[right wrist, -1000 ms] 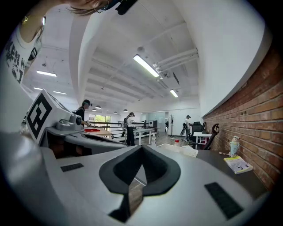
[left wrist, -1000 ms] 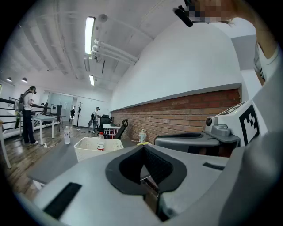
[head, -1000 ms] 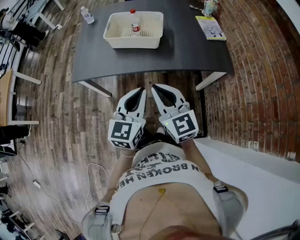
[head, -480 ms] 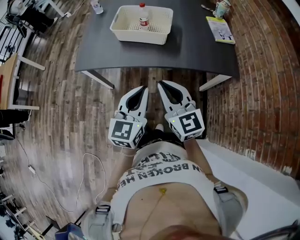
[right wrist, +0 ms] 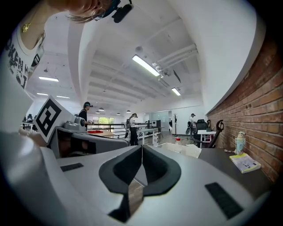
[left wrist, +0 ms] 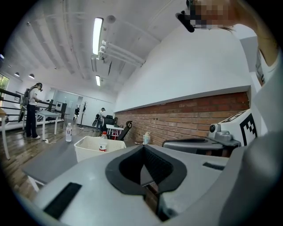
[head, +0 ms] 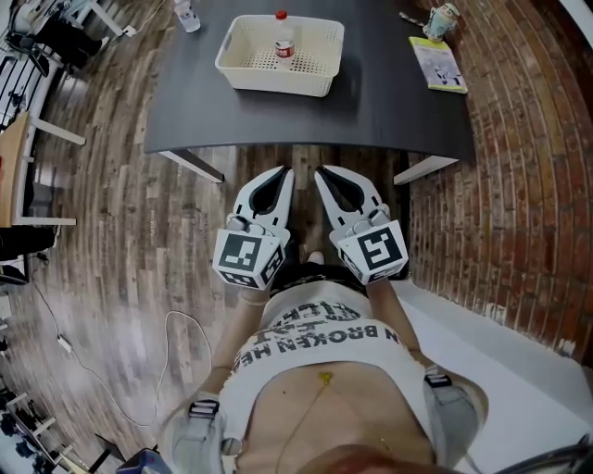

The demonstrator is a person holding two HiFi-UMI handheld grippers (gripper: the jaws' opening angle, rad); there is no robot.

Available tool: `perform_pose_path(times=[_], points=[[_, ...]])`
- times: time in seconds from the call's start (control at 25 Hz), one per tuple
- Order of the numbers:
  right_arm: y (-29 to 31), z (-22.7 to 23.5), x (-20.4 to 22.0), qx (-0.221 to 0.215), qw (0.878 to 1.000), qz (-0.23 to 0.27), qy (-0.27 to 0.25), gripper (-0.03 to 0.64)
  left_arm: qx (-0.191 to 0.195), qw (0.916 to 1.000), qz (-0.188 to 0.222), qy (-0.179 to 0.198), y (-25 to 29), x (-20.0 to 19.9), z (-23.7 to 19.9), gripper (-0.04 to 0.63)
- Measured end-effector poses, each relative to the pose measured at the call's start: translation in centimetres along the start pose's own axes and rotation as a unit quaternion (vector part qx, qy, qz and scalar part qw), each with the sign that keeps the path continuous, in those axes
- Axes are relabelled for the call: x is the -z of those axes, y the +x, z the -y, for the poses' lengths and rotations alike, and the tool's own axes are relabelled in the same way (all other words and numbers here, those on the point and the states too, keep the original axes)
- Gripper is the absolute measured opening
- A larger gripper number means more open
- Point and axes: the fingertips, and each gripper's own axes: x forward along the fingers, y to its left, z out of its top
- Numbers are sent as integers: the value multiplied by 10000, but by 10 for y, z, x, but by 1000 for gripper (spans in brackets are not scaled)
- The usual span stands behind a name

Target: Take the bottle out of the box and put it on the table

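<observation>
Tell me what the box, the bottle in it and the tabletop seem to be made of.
Box: cream plastic, probably; perforated floor, moulded rim, matte.
Bottle: looks like clear plastic, with a red cap and a label.
Tabletop: dark grey, smooth, matte board, perhaps laminate; the material itself cannot be told.

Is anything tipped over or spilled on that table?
Nothing stands out. The red-capped bottle stands upright in the white basket, the clear bottle stands upright near the far left corner of the table, and the yellow booklet lies flat. No spill shows.
</observation>
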Motion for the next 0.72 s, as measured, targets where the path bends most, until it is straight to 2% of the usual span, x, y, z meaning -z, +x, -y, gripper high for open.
perform_pose_path(times=[0.32,0.72], points=[[59,26,-10,286,9996,30,-25,9,574,9983,-24,99,49,-16,-39,6],[121,37,-12,549,9985,-66,56,9,929,9955,-131,115,77,-26,-90,6]])
